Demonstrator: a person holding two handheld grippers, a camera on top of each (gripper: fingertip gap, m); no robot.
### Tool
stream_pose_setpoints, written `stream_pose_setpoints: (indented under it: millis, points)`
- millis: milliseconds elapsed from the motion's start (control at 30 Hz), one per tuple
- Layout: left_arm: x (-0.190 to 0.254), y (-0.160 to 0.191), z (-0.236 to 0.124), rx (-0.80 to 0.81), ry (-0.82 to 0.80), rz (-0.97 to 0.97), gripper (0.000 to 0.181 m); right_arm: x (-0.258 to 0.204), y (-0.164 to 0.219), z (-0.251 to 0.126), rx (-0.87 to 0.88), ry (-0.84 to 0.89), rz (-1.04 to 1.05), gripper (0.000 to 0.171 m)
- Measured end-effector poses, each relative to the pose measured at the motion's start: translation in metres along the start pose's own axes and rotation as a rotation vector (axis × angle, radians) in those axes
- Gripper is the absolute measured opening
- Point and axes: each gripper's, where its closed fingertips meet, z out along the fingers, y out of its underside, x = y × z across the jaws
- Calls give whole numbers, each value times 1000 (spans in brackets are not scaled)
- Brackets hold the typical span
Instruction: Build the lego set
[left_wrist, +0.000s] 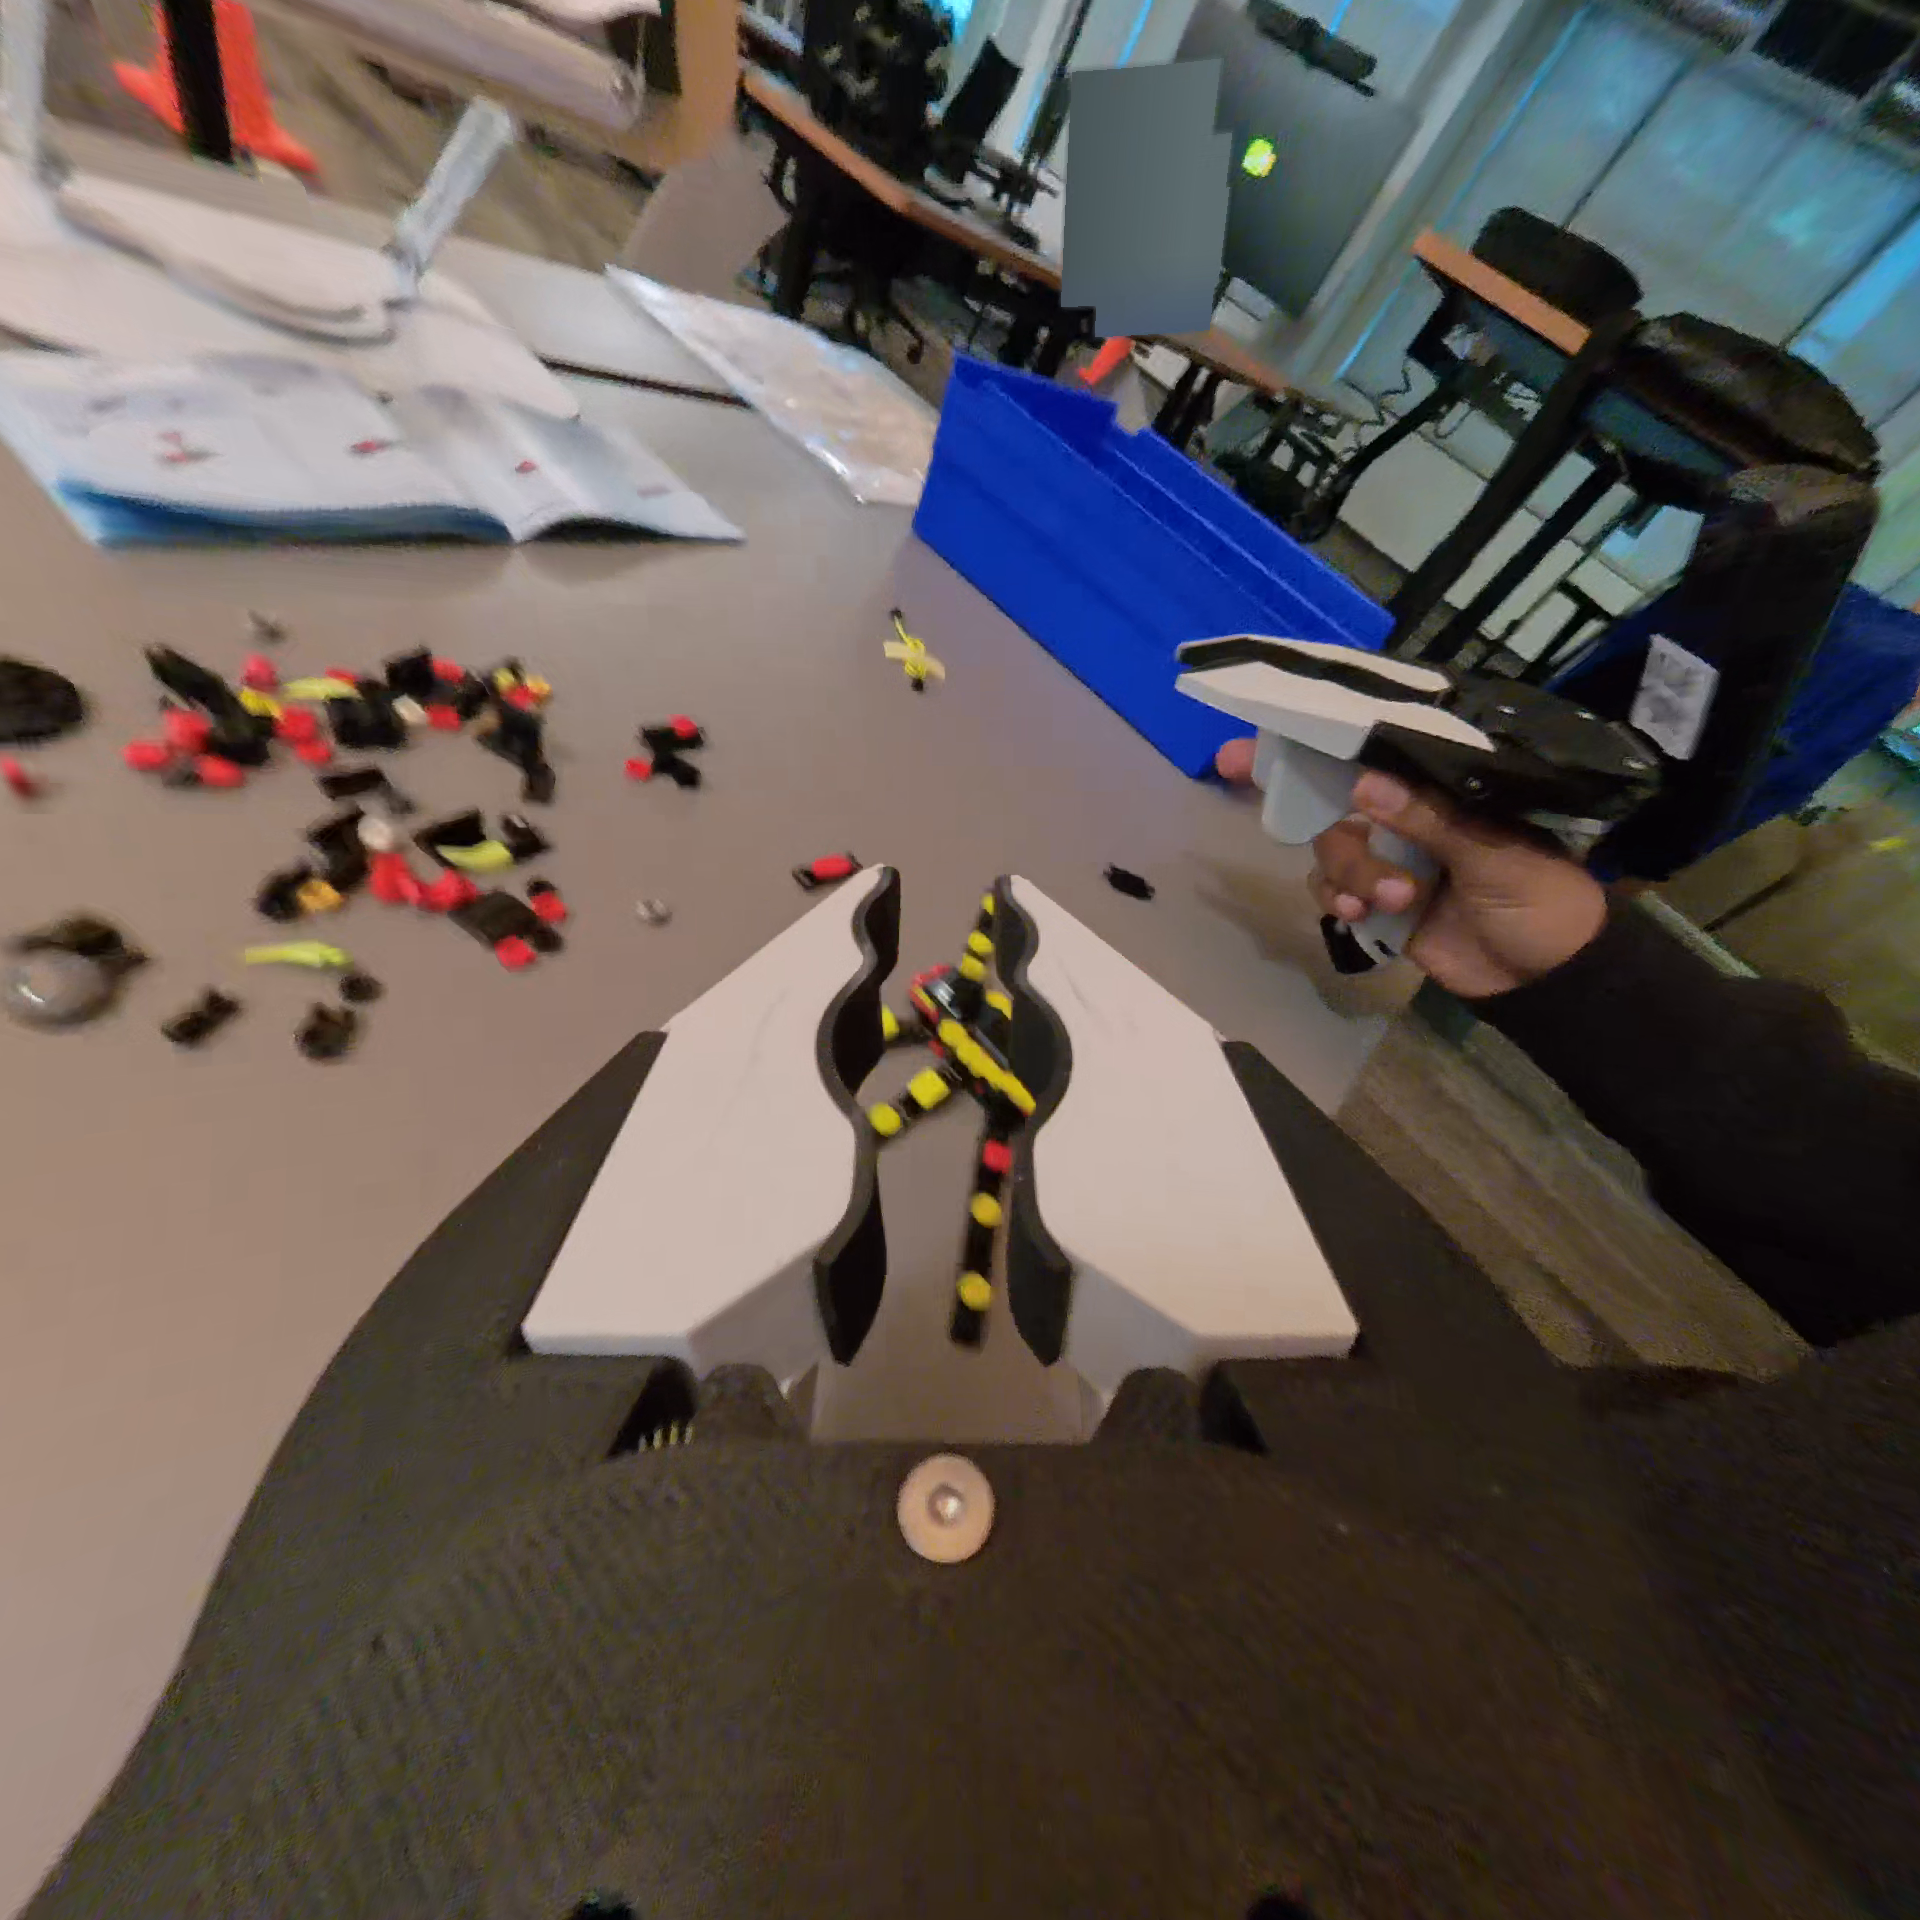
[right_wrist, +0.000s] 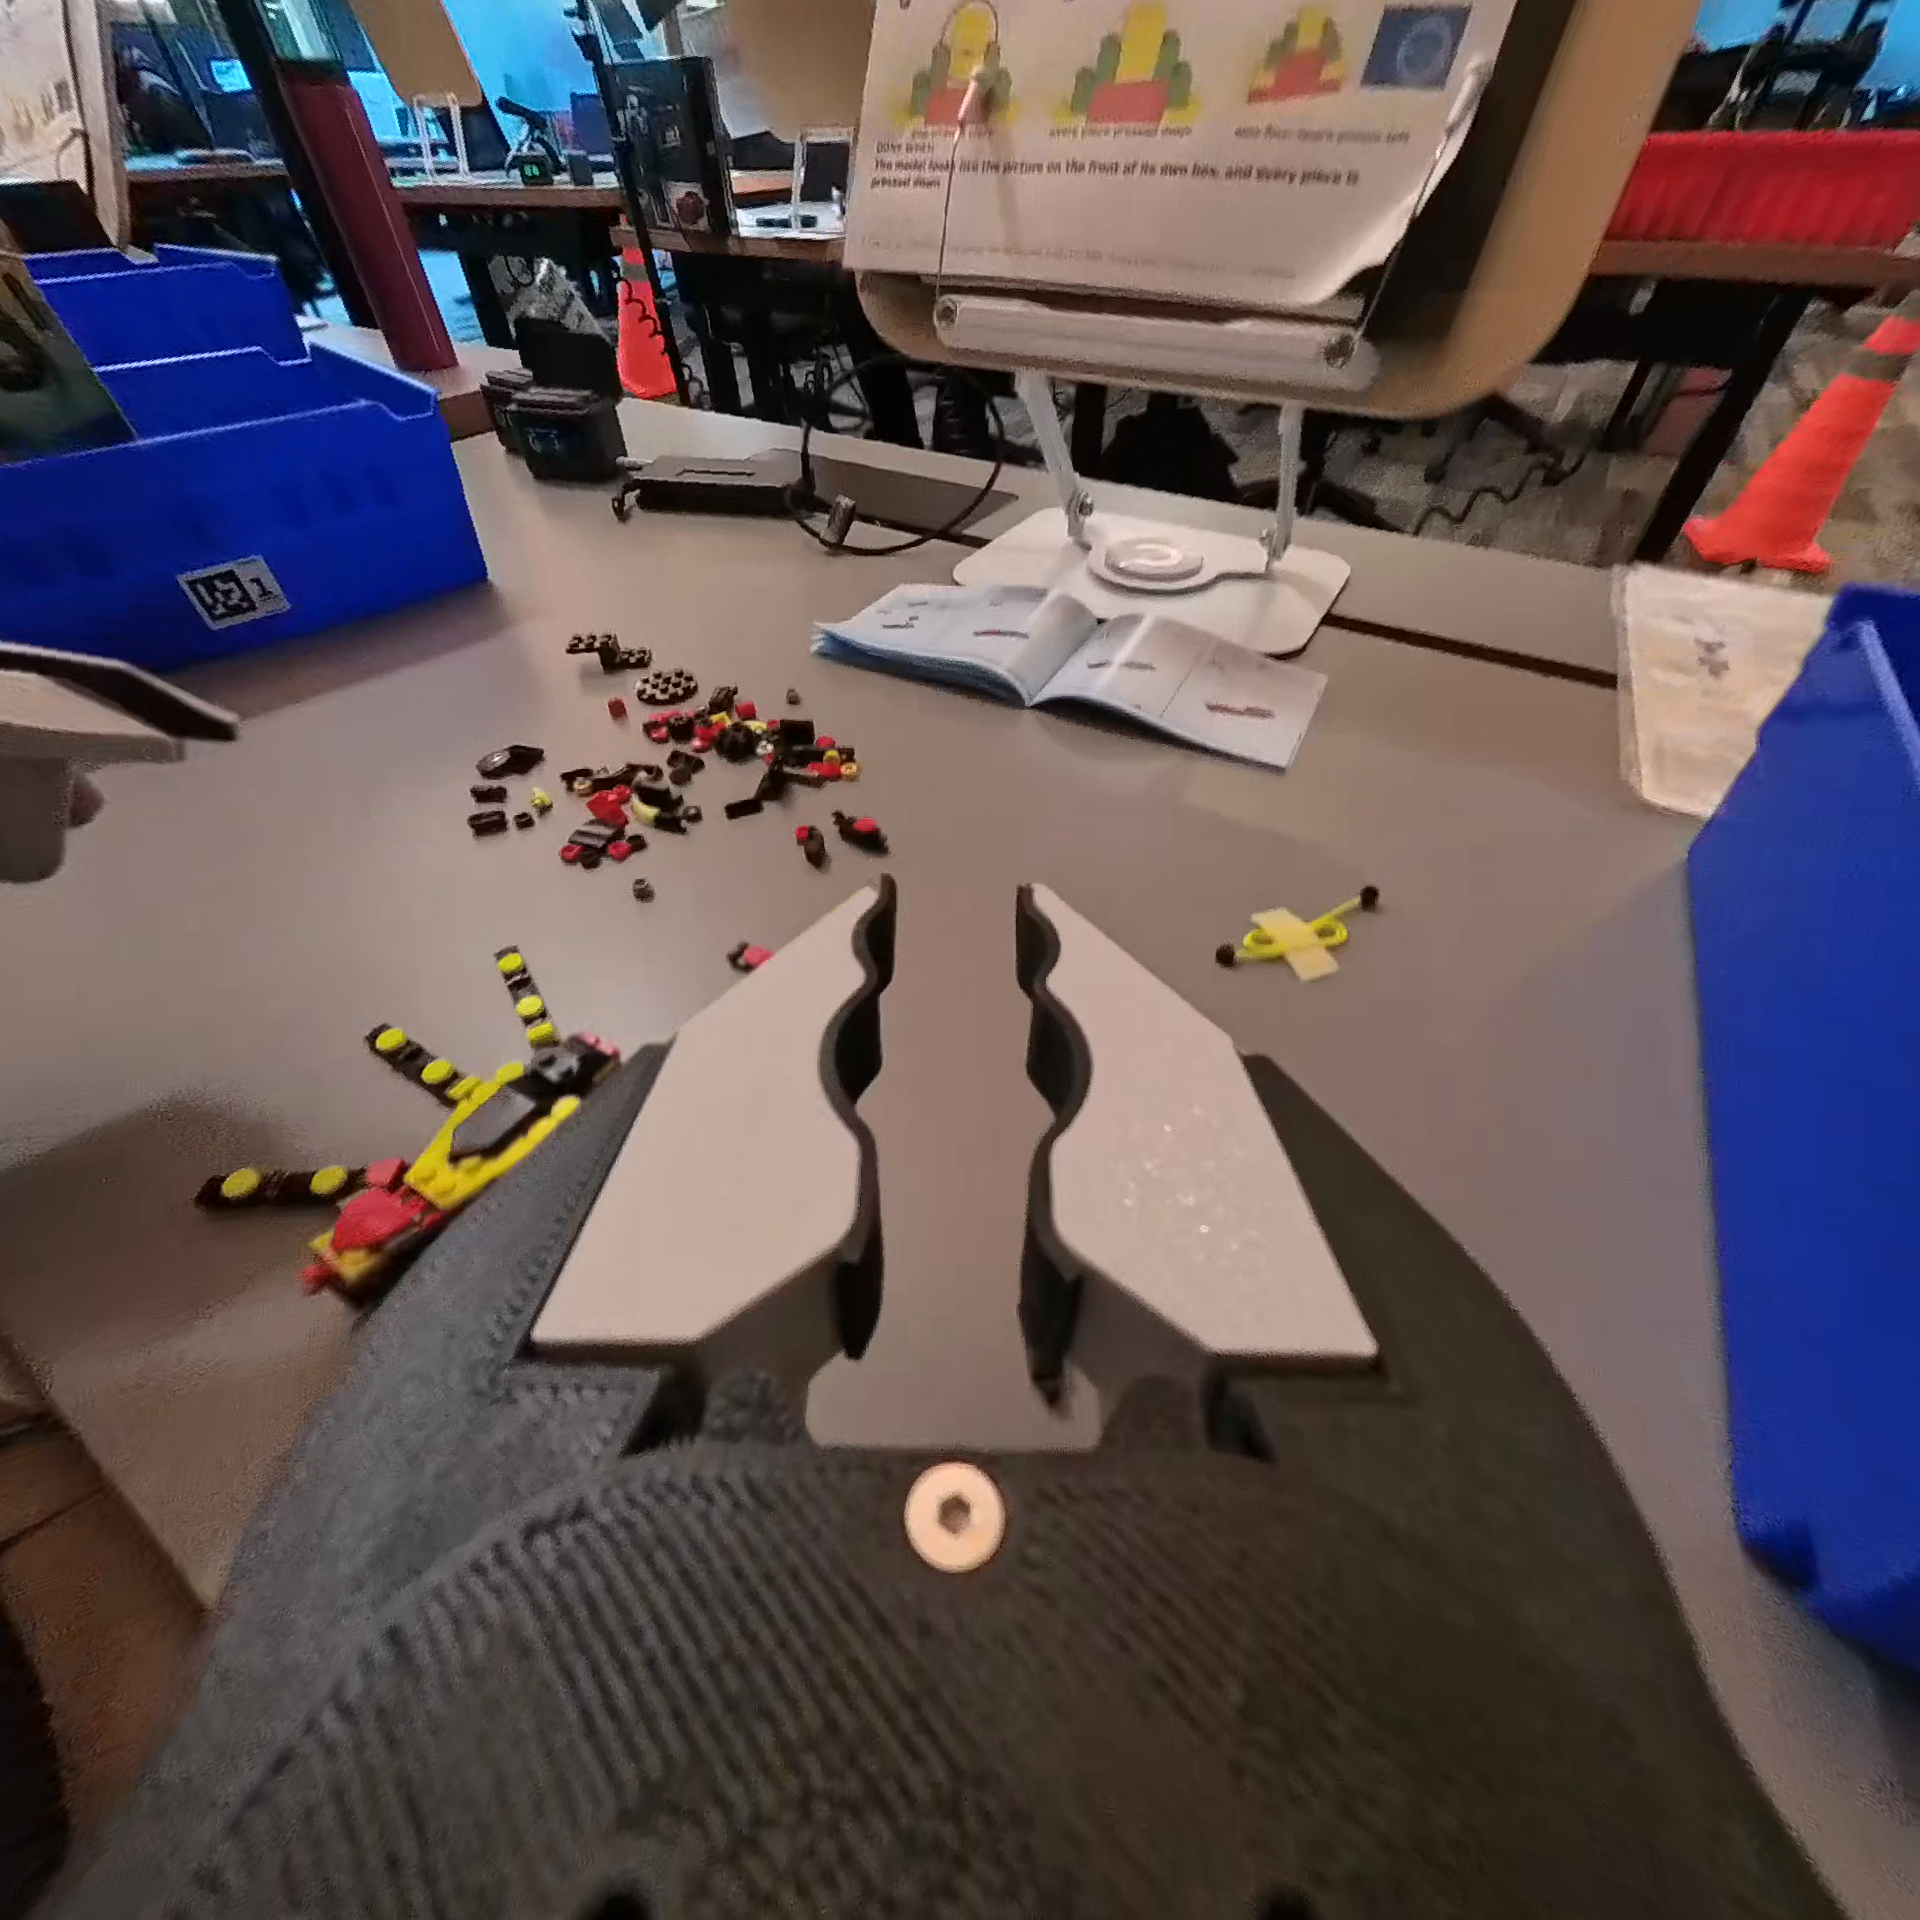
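The table (right_wrist: 1403, 831) carries a scatter of loose pieces (right_wrist: 686, 769) at centre. Beyond these lies the open booklet (right_wrist: 1070, 665), with the stand (right_wrist: 1153, 561) just behind it at the far edge. One bin (right_wrist: 208, 488) sits far left; a second bin (right_wrist: 1829, 1039) sits at the right edge. A small band-tied piece (right_wrist: 1299, 930) lies between scatter and right bin. The part-built model (right_wrist: 436, 1132) rests near left, beside the right gripper (right_wrist: 956, 904).

matt grey table (right_wrist: 1351, 810), glossy blue plastic bin (left_wrist: 1122, 540) at its edge, paper booklet (right_wrist: 1081, 665) on it, gripper fingers (right_wrist: 1174, 1174) smooth grey, black ribbed rough-printed body (right_wrist: 935, 1714)
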Motion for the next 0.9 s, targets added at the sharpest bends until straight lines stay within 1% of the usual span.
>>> stream_pose_setpoints:
  millis: [33,100,167,233,300,367,400,467,533,567,633,733,833,900]
  points:
    - [-10,-8,3,21,-40,40,19,1,-4,3,5,12,0,20]
    - [-46,-28,4,66,-196,168,21,-1,-14,11,3,9,98,16]
    - [-88,-50,-2,122,-350,198,23,-21,-28,20,5,-103,221,21]
    - [-112,-66,-6,178,-373,136,31,-41,-40,27,38,-189,229,24]
    - [-133,-77,-6,209,-393,75,37,-44,-43,34,68,-175,156,22]
    - [-151,-78,-6,202,-444,41,52,-41,-45,40,85,-173,162,21]
    - [-159,-76,-7,191,-477,23,63,-46,-42,40,58,-221,186,25]
    - [-165,-69,-10,169,-521,-20,76,-56,-33,36,-9,-311,198,31]
    - [-161,-69,-13,184,-524,-45,86,-50,-29,30,5,-285,154,30]
    - [-158,-69,-14,195,-526,-38,88,-43,-29,28,32,-254,129,27]
    - [-156,-66,-14,179,-539,-3,89,-30,-29,25,68,-206,121,22]
    - [-149,-56,-13,132,-518,14,83,-20,-24,22,65,-201,170,22]
    - [-139,-57,-10,149,-455,-2,71,-14,-17,22,54,-183,154,22]
    - [-132,-56,-6,145,-404,8,48,-10,-11,25,33,-165,112,21]
